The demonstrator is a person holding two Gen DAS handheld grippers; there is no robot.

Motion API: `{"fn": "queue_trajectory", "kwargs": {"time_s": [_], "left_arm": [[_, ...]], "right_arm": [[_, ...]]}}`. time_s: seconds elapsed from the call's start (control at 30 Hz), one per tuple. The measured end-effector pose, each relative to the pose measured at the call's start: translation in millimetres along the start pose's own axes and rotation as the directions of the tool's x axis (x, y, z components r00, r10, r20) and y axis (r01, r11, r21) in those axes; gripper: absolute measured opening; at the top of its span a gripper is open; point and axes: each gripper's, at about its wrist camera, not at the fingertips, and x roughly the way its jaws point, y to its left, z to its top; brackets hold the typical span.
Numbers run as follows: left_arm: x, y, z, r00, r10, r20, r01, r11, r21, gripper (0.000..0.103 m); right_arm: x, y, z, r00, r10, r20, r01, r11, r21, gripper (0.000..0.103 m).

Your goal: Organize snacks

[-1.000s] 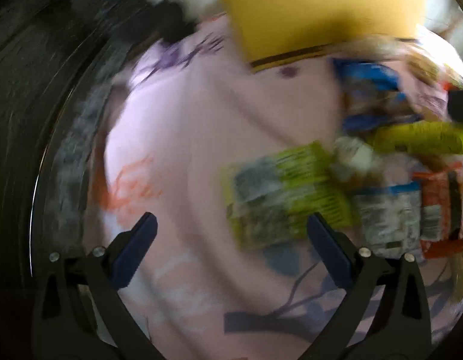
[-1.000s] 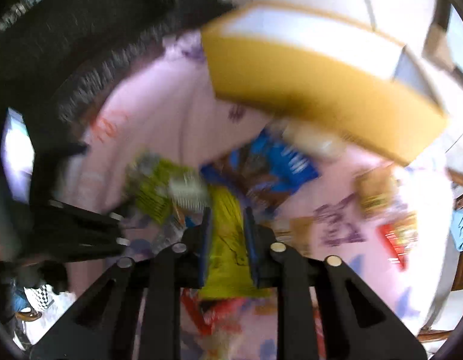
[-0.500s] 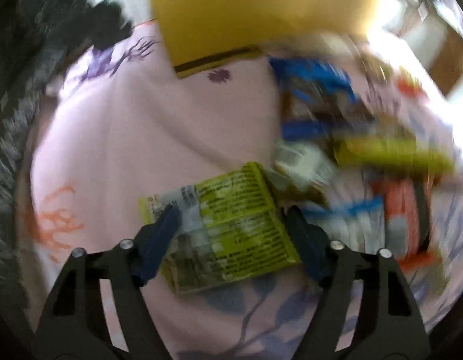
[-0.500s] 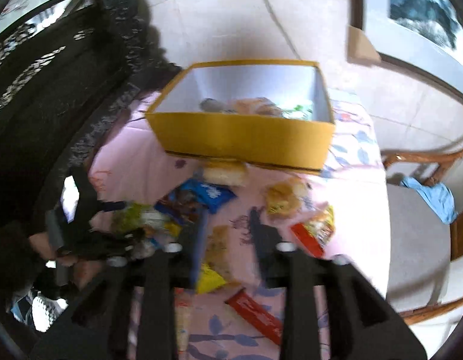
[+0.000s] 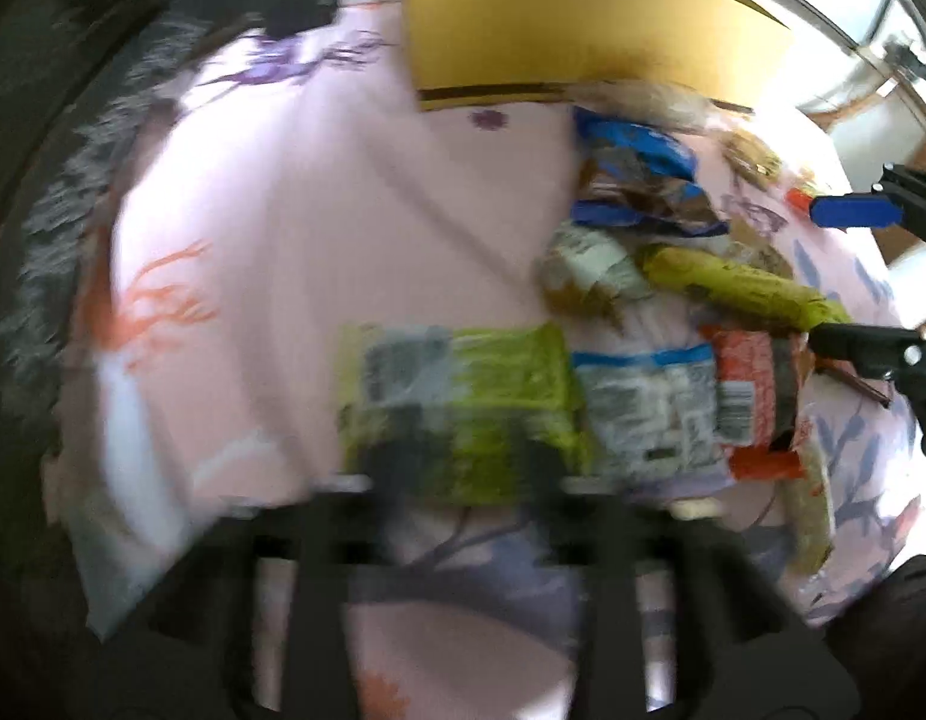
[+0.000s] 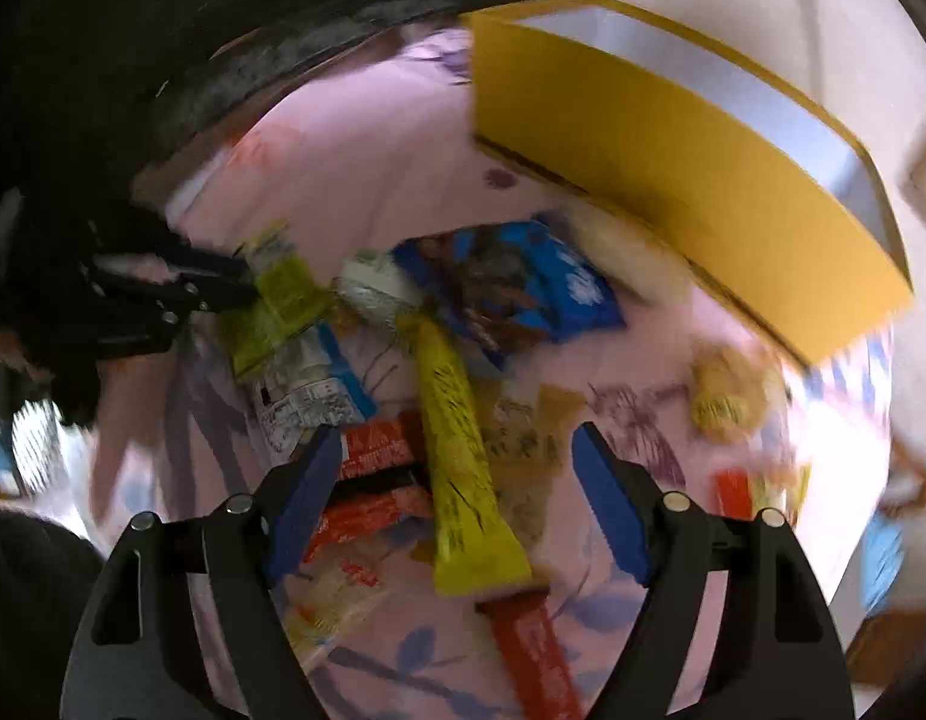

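Observation:
My right gripper [image 6: 459,501] hangs low over the pink tablecloth [image 6: 354,144], its jaws opening wide. A long yellow snack packet [image 6: 456,450] lies on the cloth between the blue pads [image 6: 309,498], and neither pad touches it. My left gripper [image 5: 469,468] is blurred at the bottom of its view. Its jaws are opening, with the tips over the near edge of a green snack packet [image 5: 456,402] that lies flat. The open yellow box [image 6: 673,138] stands at the far side of the table. In the left wrist view the right gripper [image 5: 853,279] shows at the right edge.
More snacks lie around: a blue packet [image 6: 523,288], a white and blue packet [image 5: 649,408], an orange packet [image 5: 757,396], a red bar [image 6: 535,648] and small yellow packets [image 6: 727,396]. Dark carved furniture [image 6: 162,30] borders the table's left side.
The right gripper, shut on the long yellow packet, rose, let it go and came back down open around it. The left gripper narrowed beside the green packet and has shifted over it.

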Motion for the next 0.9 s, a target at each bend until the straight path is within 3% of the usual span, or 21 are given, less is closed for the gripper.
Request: {"fn": "queue_trajectory", "kwargs": {"time_s": [0.03, 0.1, 0.13, 0.23, 0.27, 0.33, 0.37, 0.4, 0.47, 0.53, 0.63, 0.7, 0.8, 0.83, 0.87, 0.9], "left_arm": [[1.2, 6.6, -1.2, 0.997, 0.082, 0.009, -0.082, 0.997, -0.013, 0.101], [2.4, 10.0, -5.9, 0.976, 0.216, 0.028, -0.215, 0.976, -0.046, 0.101], [6.3, 11.9, -7.1, 0.972, 0.235, 0.013, -0.234, 0.971, -0.053, 0.101], [19.8, 13.8, -5.5, 0.969, 0.242, -0.039, -0.245, 0.965, -0.096, 0.101], [18.2, 13.5, -3.9, 0.977, 0.214, -0.014, -0.214, 0.969, -0.127, 0.101], [22.6, 10.5, -1.8, 0.984, 0.176, -0.011, -0.176, 0.975, -0.137, 0.101], [24.9, 8.9, -1.3, 0.988, 0.153, 0.003, -0.151, 0.979, -0.136, 0.098], [32.3, 6.2, -3.4, 0.998, 0.07, -0.005, -0.07, 0.989, -0.133, 0.09], [34.6, 6.5, -6.1, 1.0, -0.004, -0.008, 0.002, 0.978, -0.208, 0.083], [33.8, 9.2, -6.1, 1.0, -0.022, -0.014, 0.018, 0.974, -0.224, 0.08], [29.9, 13.6, -7.2, 0.999, -0.046, -0.019, 0.04, 0.973, -0.229, 0.073], [22.2, 18.7, -10.5, 0.998, -0.065, -0.02, 0.058, 0.967, -0.248, 0.065], [11.6, 28.2, -15.8, 0.997, -0.076, -0.023, 0.066, 0.958, -0.28, 0.047], [9.8, 31.3, -16.6, 0.997, -0.071, -0.022, 0.062, 0.959, -0.276, 0.035], [9.6, 33.7, -17.4, 0.997, -0.072, -0.022, 0.064, 0.961, -0.268, 0.015], [7.1, 35.6, -18.8, 0.998, -0.058, -0.027, 0.049, 0.965, -0.258, 0.015]], "right_arm": [[5.6, 4.6, 3.1, 1.0, -0.028, -0.009, 0.028, 0.999, -0.028, 0.088], [17.7, 12.0, 8.7, 0.999, -0.024, -0.02, 0.023, 0.998, -0.056, 0.093], [22.8, 14.9, 11.0, 0.999, -0.023, -0.026, 0.021, 0.998, -0.061, 0.094], [46.7, 25.2, 14.7, 0.997, -0.043, -0.066, 0.034, 0.991, -0.129, 0.098], [53.6, 28.7, 14.7, 0.995, -0.067, -0.075, 0.055, 0.987, -0.151, 0.098], [61.3, 27.6, 12.7, 0.998, -0.031, -0.061, 0.022, 0.99, -0.138, 0.097], [63.9, 21.8, 11.3, 0.998, 0.015, -0.063, -0.02, 0.996, -0.086, 0.087], [64.8, 15.9, 10.0, 0.996, 0.063, -0.067, -0.066, 0.997, -0.04, 0.06], [60.8, -2.6, 7.5, 0.995, 0.087, -0.059, -0.081, 0.993, 0.085, 0.021], [57.4, -16.5, 2.4, 0.992, 0.108, -0.066, -0.096, 0.982, 0.159, 0.021], [52.4, -11.9, -5.9, 0.996, 0.051, -0.076, -0.041, 0.991, 0.126, 0.021], [44.1, -13.3, -8.6, 0.997, 0.054, -0.059, -0.043, 0.983, 0.177, 0.021], [11.1, -20.2, -13.3, 0.989, 0.135, 0.055, -0.145, 0.94, 0.309, 0.021], [1.6, -22.7, -12.9, 0.987, 0.142, 0.079, -0.16, 0.932, 0.325, 0.021], [-7.7, -24.8, -14.8, 0.982, 0.159, 0.106, -0.186, 0.918, 0.35, 0.021], [-17.5, -27.9, -18.3, 0.974, 0.177, 0.141, -0.218, 0.897, 0.383, 0.021]]}}
